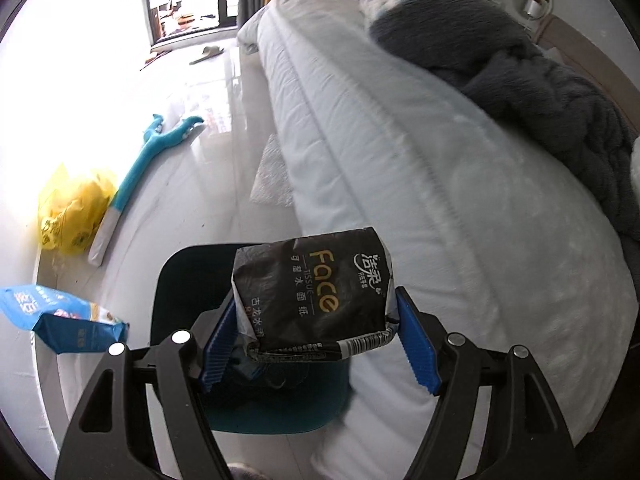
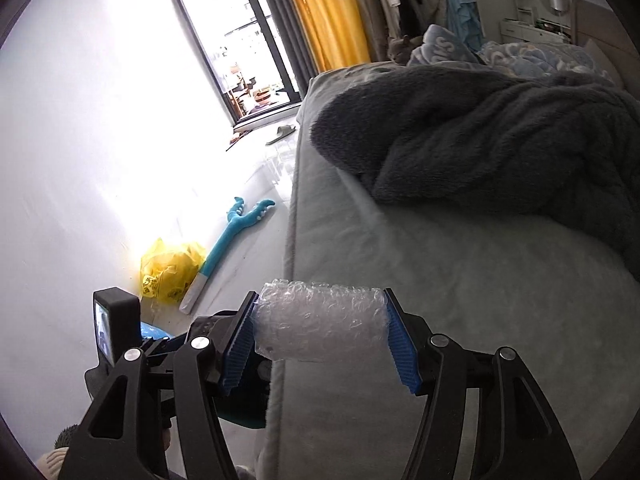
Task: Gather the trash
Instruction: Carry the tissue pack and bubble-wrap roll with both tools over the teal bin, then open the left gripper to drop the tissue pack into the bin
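My left gripper [image 1: 320, 332] is shut on a black "Face" tissue packet [image 1: 316, 292] and holds it above a dark teal trash bin [image 1: 188, 280] on the floor beside the bed. My right gripper [image 2: 320, 328] is shut on a roll of clear bubble wrap [image 2: 320, 320] and holds it over the bed's edge. The left gripper's body and its small screen [image 2: 108, 328] show at the lower left of the right wrist view.
A white bed [image 1: 420, 168] with a grey fleece blanket [image 1: 520, 80] fills the right. On the floor lie a bubble wrap sheet [image 1: 272, 176], a blue snack bag [image 1: 64, 320], a yellow plastic bag [image 1: 72, 208], a teal grabber toy [image 1: 148, 160] and a slipper [image 1: 208, 54].
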The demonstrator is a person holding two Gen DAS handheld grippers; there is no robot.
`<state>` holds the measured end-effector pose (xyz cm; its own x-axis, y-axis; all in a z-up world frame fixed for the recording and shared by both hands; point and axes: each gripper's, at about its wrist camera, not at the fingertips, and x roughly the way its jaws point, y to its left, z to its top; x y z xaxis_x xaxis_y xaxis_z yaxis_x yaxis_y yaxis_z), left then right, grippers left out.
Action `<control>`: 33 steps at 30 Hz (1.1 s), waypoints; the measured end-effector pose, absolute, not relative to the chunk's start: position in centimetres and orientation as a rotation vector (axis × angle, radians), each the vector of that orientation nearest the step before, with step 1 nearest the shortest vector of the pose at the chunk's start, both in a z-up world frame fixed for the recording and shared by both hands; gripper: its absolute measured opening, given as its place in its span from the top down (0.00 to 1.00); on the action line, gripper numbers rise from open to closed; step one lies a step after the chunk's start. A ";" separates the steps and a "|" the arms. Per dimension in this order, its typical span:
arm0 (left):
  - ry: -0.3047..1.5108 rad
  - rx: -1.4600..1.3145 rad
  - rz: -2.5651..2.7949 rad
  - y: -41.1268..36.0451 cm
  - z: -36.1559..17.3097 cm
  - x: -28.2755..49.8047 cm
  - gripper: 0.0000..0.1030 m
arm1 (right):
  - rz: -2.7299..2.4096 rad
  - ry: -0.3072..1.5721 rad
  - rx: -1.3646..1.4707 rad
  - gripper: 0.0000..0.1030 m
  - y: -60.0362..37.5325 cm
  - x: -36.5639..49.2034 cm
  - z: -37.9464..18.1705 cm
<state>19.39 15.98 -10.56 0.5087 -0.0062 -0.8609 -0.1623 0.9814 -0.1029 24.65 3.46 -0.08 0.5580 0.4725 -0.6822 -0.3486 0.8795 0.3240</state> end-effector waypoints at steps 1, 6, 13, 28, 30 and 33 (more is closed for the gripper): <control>1.044 -0.186 0.103 16.5 -10.8 19.2 0.27 | 0.500 0.844 0.155 0.40 4.0 24.5 0.1; 1.109 -0.192 0.141 18.2 -12.8 18.9 0.27 | 0.537 0.830 0.118 0.40 5.9 24.1 0.5; 1.257 -0.240 0.192 20.6 -17.4 17.9 0.27 | 0.560 0.848 0.073 0.40 8.1 24.2 -0.1; 1.331 -0.348 0.220 25.4 -19.7 14.3 0.13 | 0.607 0.950 -0.012 0.40 15.6 24.6 -4.2; 1.325 -0.358 0.230 26.5 -19.6 13.8 0.13 | 0.617 0.968 -0.014 0.40 16.6 24.5 -4.8; 1.310 -0.366 0.241 28.1 -19.3 13.1 0.13 | 0.633 0.992 -0.021 0.40 18.5 24.6 -5.7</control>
